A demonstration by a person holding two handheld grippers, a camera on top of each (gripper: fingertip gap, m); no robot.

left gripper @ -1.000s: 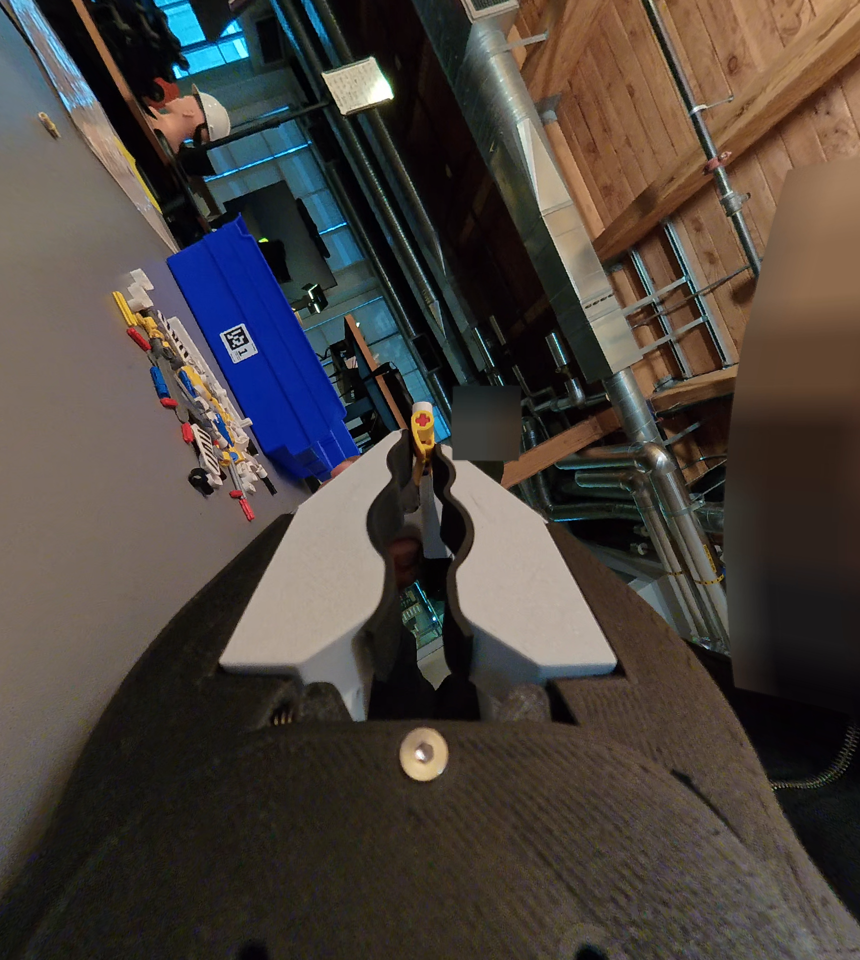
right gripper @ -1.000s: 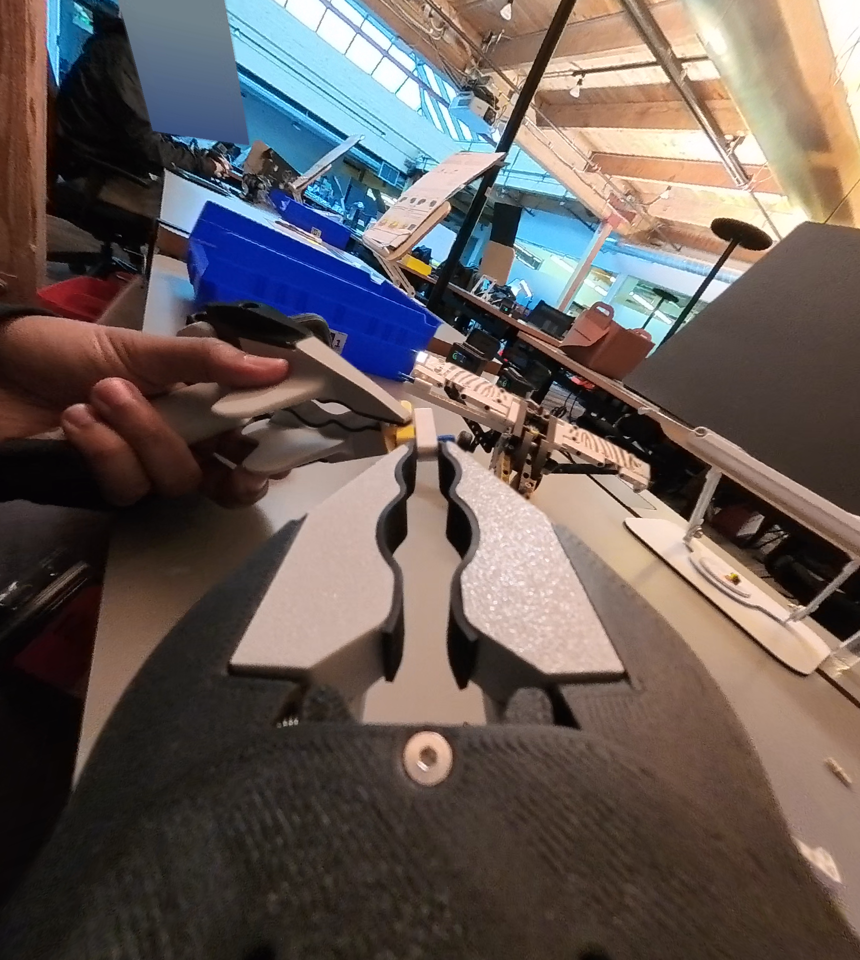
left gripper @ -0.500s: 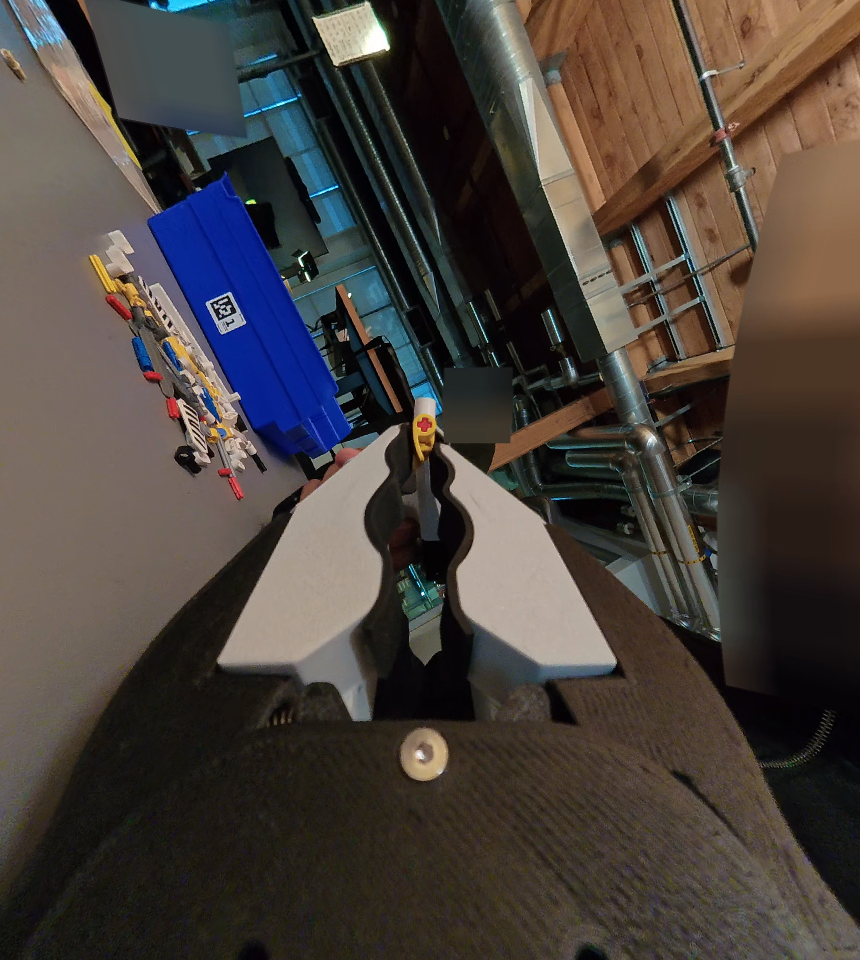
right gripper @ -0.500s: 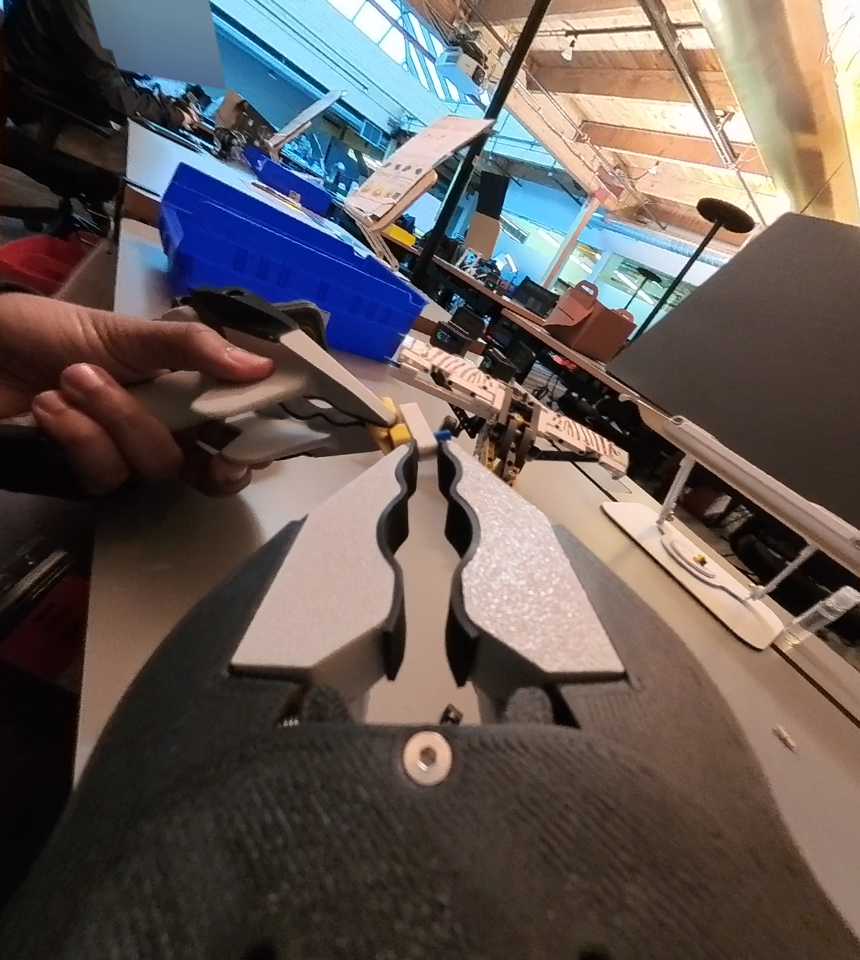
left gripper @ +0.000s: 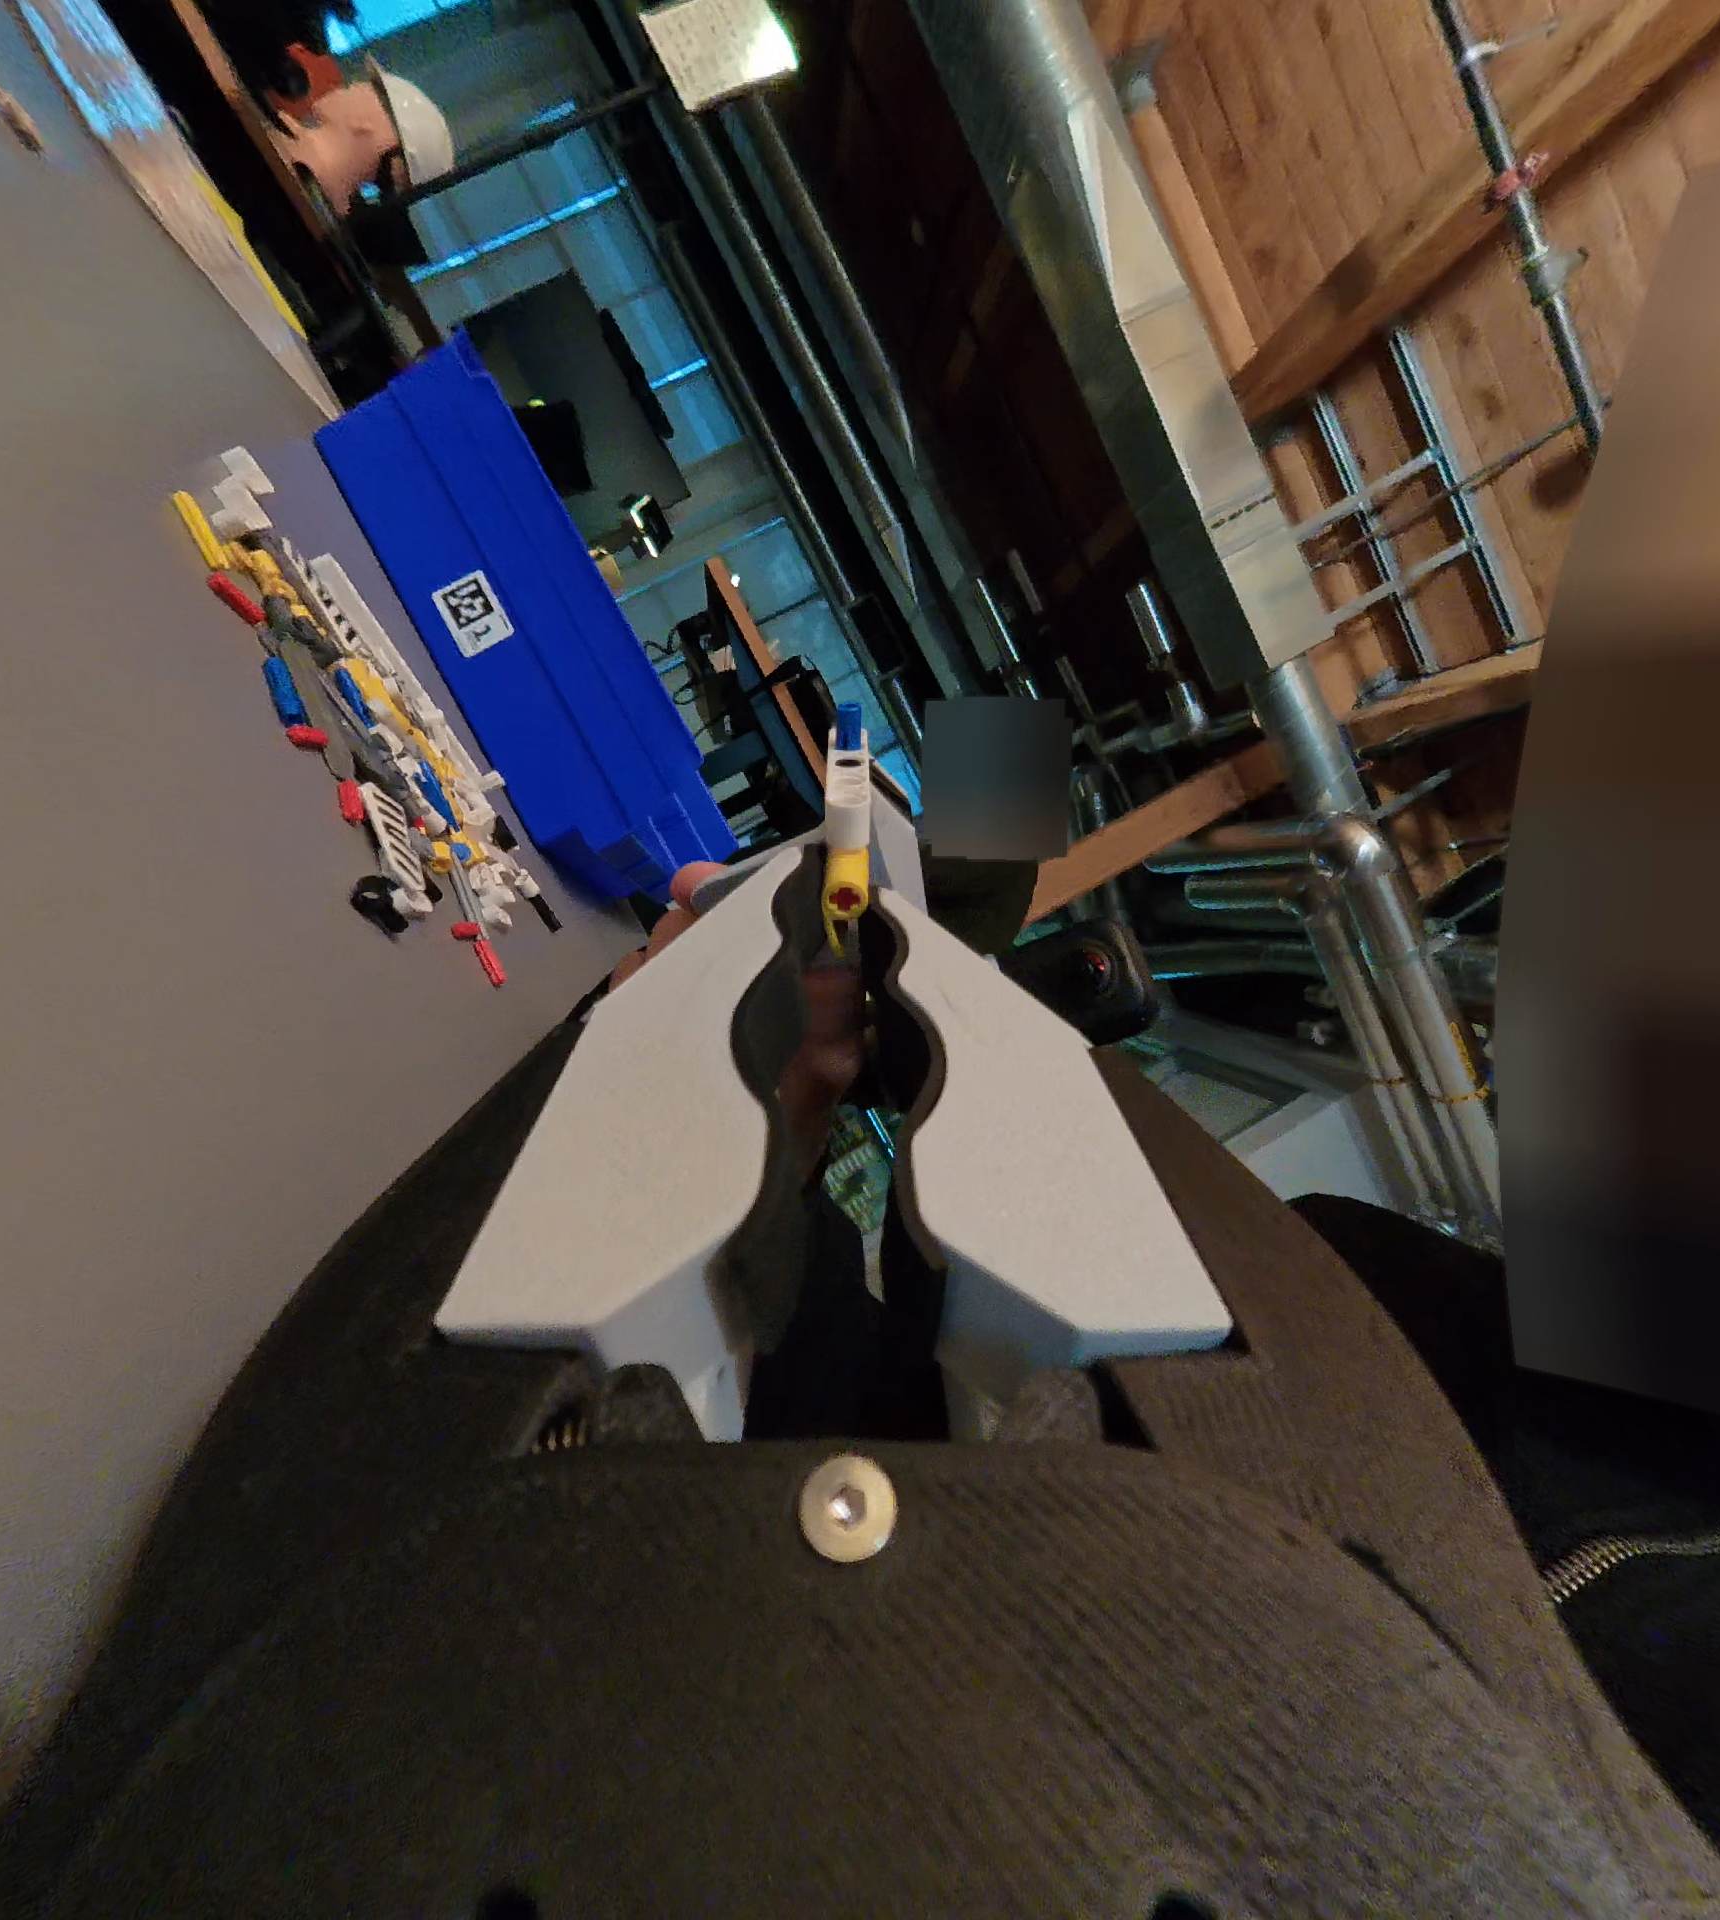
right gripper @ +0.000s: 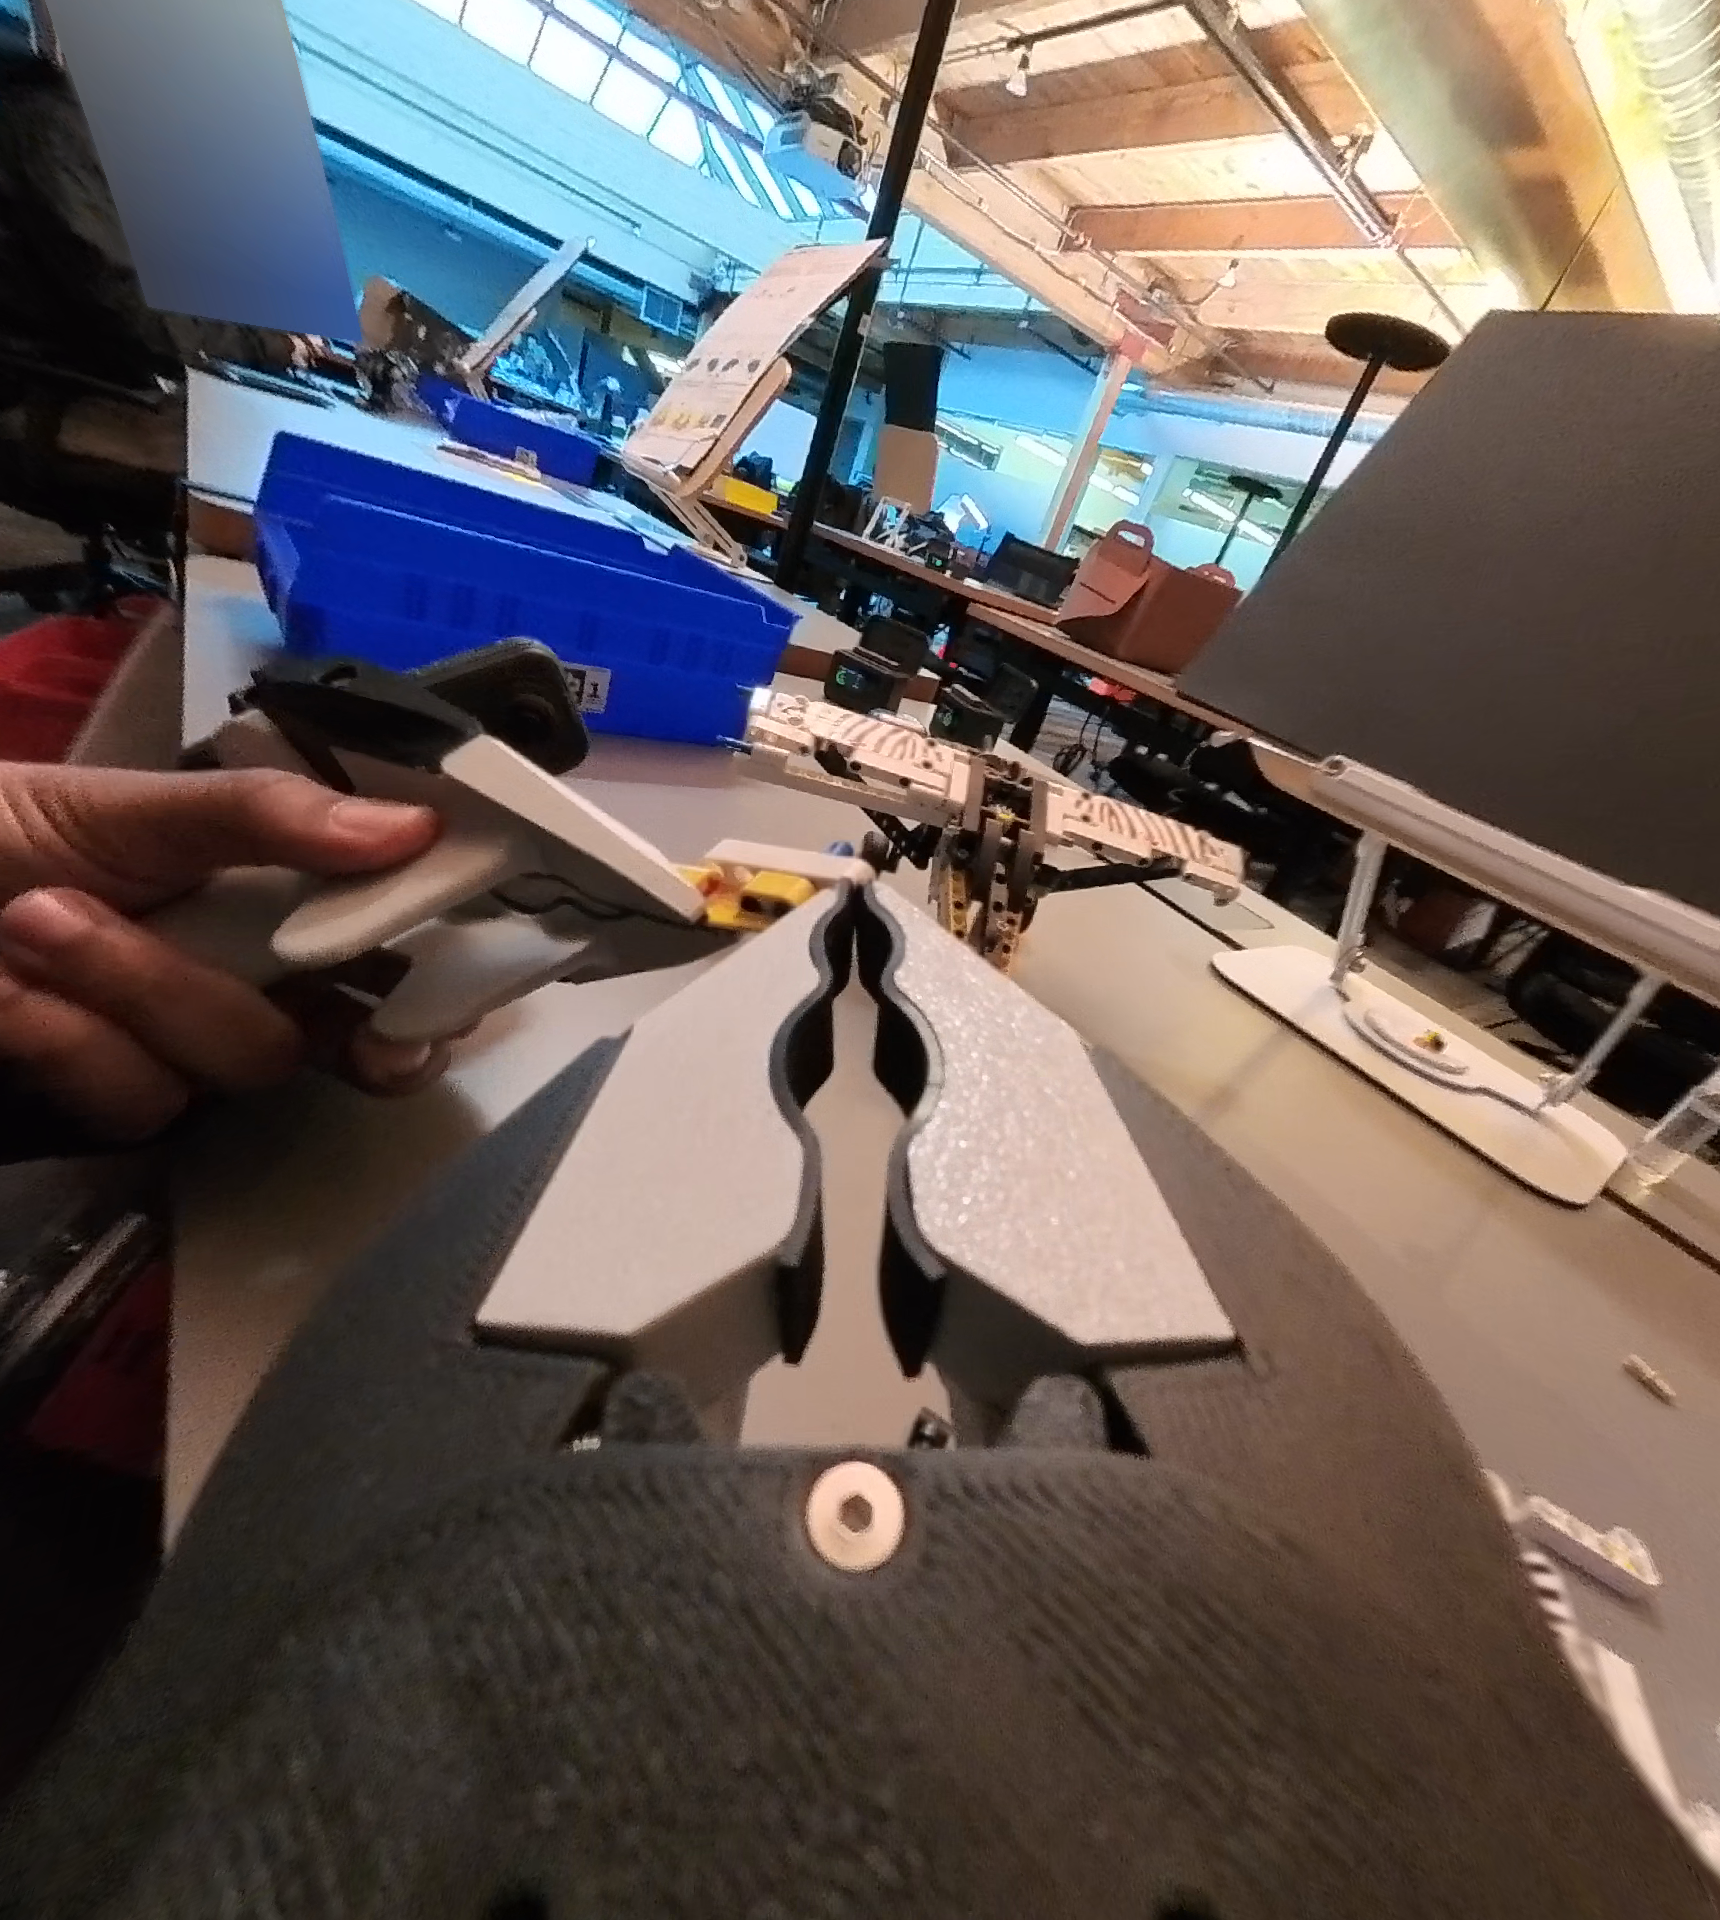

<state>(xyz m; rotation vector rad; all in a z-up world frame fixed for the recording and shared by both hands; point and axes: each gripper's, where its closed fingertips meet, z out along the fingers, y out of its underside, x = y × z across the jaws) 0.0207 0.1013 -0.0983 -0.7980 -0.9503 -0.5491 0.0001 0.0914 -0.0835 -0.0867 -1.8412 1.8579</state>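
Yellow piece (left gripper: pixel 843 883) with red cross, white beam (left gripper: pixel 849 795), blue bin (left gripper: pixel 513 665).

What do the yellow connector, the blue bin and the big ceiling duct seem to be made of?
Yellow connector: likely moulded plastic, smooth, uniform colour, held in the left gripper.
Blue bin: probably rigid plastic, even glossy blue with moulded ribs.
Duct: apparently sheet metal, dull silver with seams.
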